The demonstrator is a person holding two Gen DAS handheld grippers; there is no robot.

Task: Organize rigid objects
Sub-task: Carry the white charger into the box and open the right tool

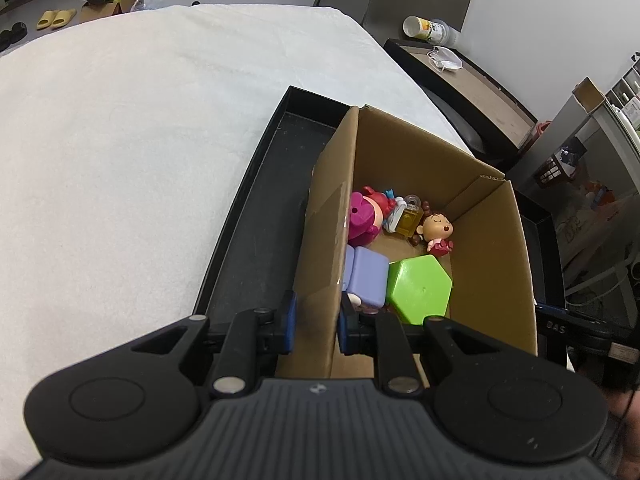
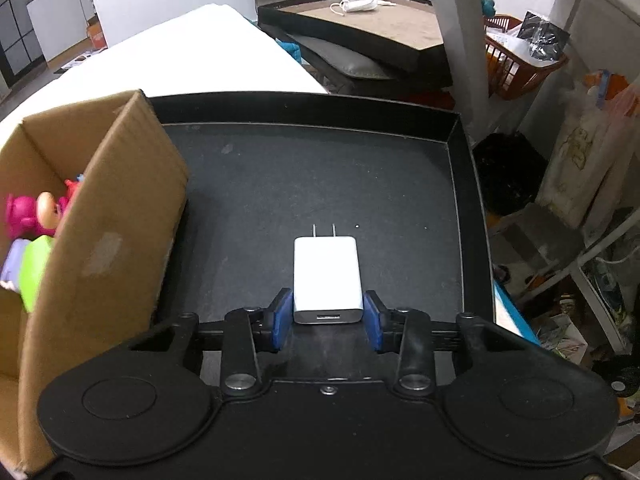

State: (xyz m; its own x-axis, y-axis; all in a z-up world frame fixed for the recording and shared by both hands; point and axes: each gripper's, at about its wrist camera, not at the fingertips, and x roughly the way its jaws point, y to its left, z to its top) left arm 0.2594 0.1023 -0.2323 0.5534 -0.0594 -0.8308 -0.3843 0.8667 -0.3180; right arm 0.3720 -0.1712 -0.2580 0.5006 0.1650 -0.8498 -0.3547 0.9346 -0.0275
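Left-wrist view, left to right. A white cloth-covered table [image 1: 120,140] fills the left half. A shallow black tray [image 1: 256,208] lies on it, its bare floor forming a narrow strip along the left side of a cardboard box [image 1: 492,240] that stands in the tray. The left gripper [image 1: 316,320] straddles the box's near-left wall, one blue pad on the outside and one inside, the pads pressed against the cardboard. Inside the box lie a magenta figure [image 1: 364,220], a small yellow bottle [image 1: 408,220], a doll with closed eyes [image 1: 436,230], a lilac block [image 1: 368,276] and a green hexagonal block [image 1: 420,288]; the two blocks touch and crowd the near-left corner just beside the inner pad. The box's right side has bare floor. Beyond the tray's right rim stand a low dark table [image 1: 480,92] and cluttered shelving.

Right-wrist view, left to right. The cardboard box [image 2: 120,220] rises at the left, its wall just beside the gripper's left finger. The tray floor [image 2: 320,176] extends bare ahead and to the right as far as the raised rim. A white charger [image 2: 327,276] lies flat on the tray, prongs pointing away. The right gripper [image 2: 327,318] brackets its near end, pads at or almost at its sides; whether they actually clamp it cannot be told. To the right of the rim are an orange basket [image 2: 516,68] and bags.
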